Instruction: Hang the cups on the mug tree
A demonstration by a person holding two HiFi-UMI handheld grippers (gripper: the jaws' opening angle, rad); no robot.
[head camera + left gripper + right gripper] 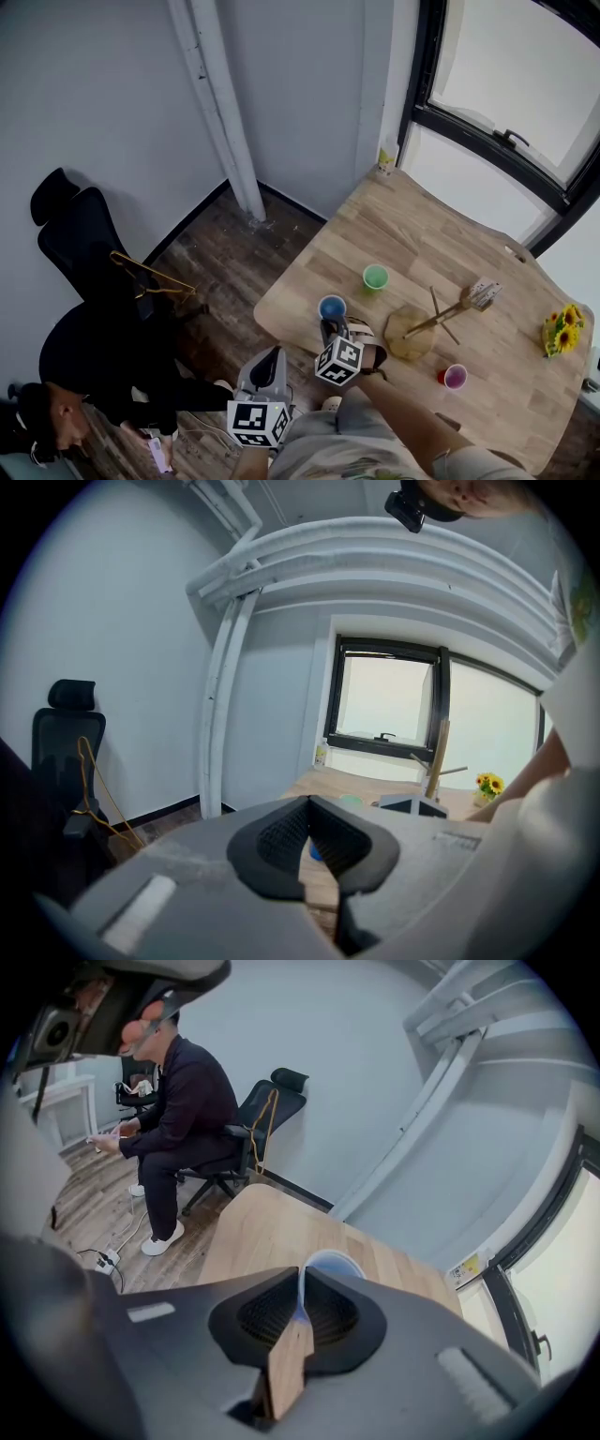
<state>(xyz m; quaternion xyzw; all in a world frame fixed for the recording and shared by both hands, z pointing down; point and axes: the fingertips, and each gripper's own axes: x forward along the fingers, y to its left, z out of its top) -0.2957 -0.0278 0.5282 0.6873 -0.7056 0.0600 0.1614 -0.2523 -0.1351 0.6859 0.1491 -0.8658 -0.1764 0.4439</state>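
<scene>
The head view looks steeply down from above on the wooden table [412, 234], which fills its 4 o'clock side, with floor toward 8 o'clock. The left gripper view rides low on the left gripper [307, 803], almost level, and faces across the table to the window [384, 705] at 1 o'clock. The right gripper view tilts downward, close upon the blue cup [328, 1262]. All three views share the table and the black chair [272, 1101].
</scene>
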